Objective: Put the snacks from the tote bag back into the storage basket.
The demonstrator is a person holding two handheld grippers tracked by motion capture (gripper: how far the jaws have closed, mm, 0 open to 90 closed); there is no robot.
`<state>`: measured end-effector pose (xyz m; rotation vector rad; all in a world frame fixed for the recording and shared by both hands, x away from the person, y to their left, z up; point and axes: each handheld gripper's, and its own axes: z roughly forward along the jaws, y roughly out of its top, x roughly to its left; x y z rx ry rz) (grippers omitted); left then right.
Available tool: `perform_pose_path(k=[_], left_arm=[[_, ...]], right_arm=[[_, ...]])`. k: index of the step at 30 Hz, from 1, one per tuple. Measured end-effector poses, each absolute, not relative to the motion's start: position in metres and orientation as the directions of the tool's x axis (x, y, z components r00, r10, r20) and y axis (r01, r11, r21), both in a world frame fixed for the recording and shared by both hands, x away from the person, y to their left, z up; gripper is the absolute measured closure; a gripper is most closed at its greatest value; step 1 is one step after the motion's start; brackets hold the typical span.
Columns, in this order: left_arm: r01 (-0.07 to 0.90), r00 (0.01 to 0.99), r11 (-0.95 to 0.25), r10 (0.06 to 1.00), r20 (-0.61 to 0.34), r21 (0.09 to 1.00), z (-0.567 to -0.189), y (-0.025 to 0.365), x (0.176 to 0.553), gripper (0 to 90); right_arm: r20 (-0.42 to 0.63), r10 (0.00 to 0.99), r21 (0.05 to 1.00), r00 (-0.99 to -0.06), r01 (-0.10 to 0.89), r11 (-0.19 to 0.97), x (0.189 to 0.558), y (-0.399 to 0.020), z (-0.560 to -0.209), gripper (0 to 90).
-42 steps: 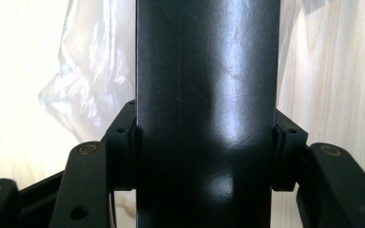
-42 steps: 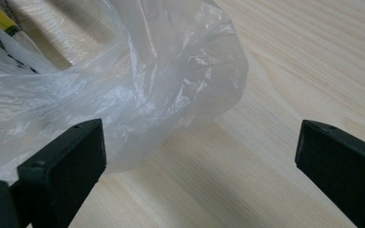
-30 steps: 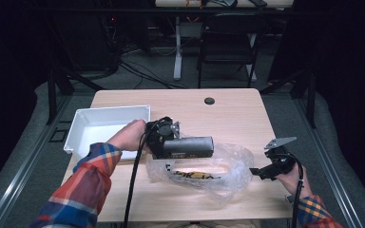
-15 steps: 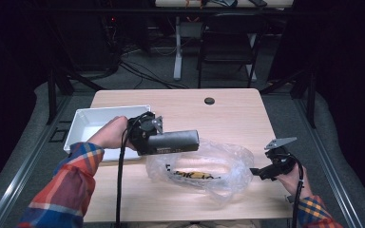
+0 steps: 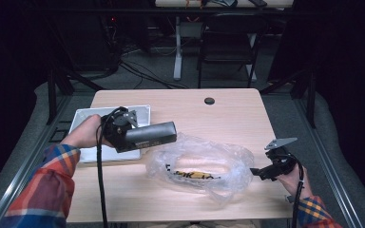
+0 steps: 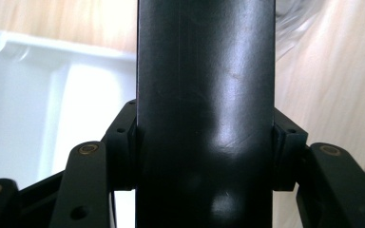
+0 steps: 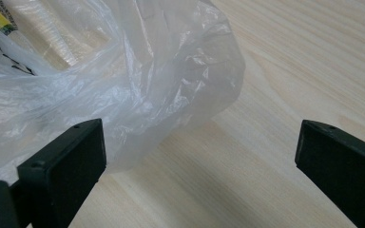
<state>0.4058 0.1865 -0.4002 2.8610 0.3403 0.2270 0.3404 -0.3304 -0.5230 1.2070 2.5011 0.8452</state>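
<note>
Now that your left gripper (image 5: 123, 135), clamped on the black cylinder (image 5: 149, 135), has carried it from the clear plastic bag (image 5: 204, 166) toward the white tray (image 5: 83, 116), your right gripper (image 7: 197, 161) gapes empty beside the bag

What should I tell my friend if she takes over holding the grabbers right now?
Left gripper: shut on a black tube, held level above the table, partly over the white tray.
Right gripper: open, holding nothing, beside the right end of the clear plastic bag.
The bag lies on the table, with something yellow and black inside.
Done: the tube is out of the bag and in the left grip.
Left: probably set the tube down in the tray. The bag likely needs handling after that.
</note>
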Motion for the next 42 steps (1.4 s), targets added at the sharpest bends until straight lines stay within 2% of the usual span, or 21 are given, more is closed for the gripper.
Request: perform_pose_path(k=[8,17,30,42], left_arm=[[0.308,0.926,-0.91,0.354,0.133,0.278,-0.402,0.228,0.41,43.0],[0.364,0.899,-0.886,0.415,0.14,0.287,-0.41,0.261,0.416,43.0],[0.42,0.867,-0.86,0.474,0.152,0.29,-0.441,0.282,0.43,42.9],[0.438,0.87,-0.853,0.482,0.105,0.284,-0.48,0.287,0.442,42.9]], right_arm=[[0.035,0.776,0.591,-0.63,0.639,0.492,0.341,-0.33,-0.523,2.3],[0.034,0.775,0.593,-0.631,0.637,0.492,0.341,-0.33,-0.523,2.3],[0.027,0.773,0.593,-0.634,0.633,0.498,0.341,-0.33,-0.523,2.2],[0.032,0.773,0.592,-0.633,0.635,0.495,0.341,-0.33,-0.524,2.2]])
